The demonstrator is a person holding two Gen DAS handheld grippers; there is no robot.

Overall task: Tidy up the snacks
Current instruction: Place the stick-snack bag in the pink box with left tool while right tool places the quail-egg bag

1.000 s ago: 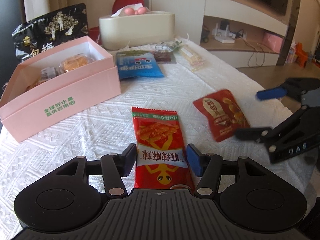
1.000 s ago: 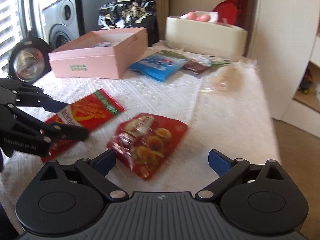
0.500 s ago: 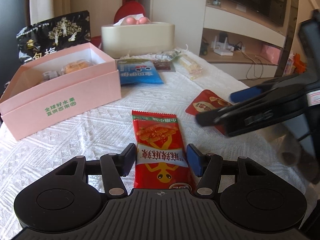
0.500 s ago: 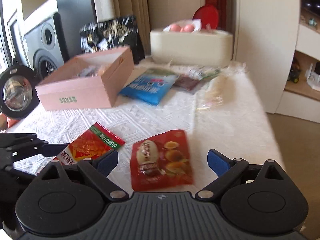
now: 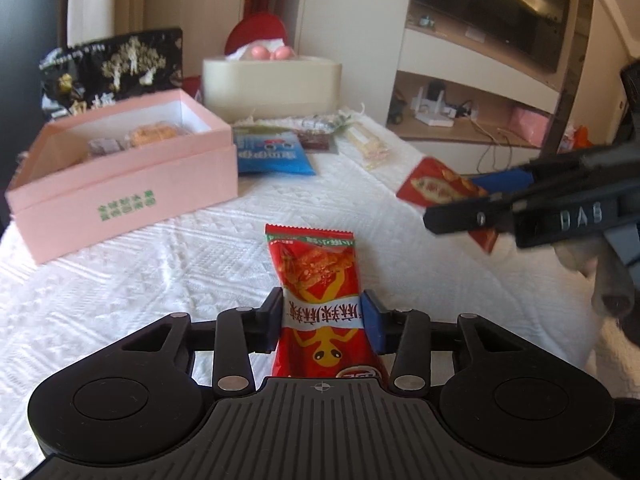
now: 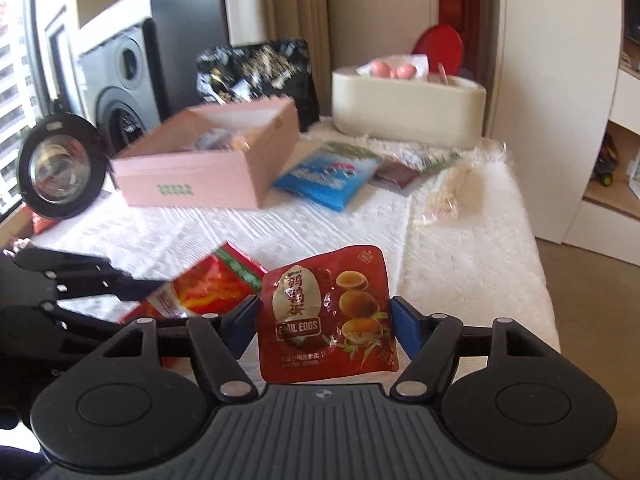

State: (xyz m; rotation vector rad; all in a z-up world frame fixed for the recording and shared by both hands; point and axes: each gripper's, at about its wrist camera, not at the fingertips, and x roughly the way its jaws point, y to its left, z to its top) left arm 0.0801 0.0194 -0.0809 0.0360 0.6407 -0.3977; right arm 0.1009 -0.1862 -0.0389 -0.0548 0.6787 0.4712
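Nearest us, our left tongs pinch the long red snack packet across its middle, pads tight on both edges; the packet's far end points at the box and seems just off the white surface, though we can't tell for sure. Our right tongs pinch the quail egg pouch by its side edges, pouch upright and clear of the surface. In the left view the right tongs hang to the side with that pouch in the air.

Step in hand, we judge: carry both packs to the pink box, which sits open, further back on the left, with a few wrapped snacks already inside. To do it well, keep the squeeze firm, since foil is slippery and the long packet can sag or twist. Lift clear of the box wall before crossing over. Take one hand in at a time so the tongs don't collide over the opening. Lay packs flat beside the snacks already there, not on the rim.

Beyond the box, a blue packet, a small dark packet and a clear stick pack lie loose on the surface, still to sort. Furthest back stand a black bag and a cream container.
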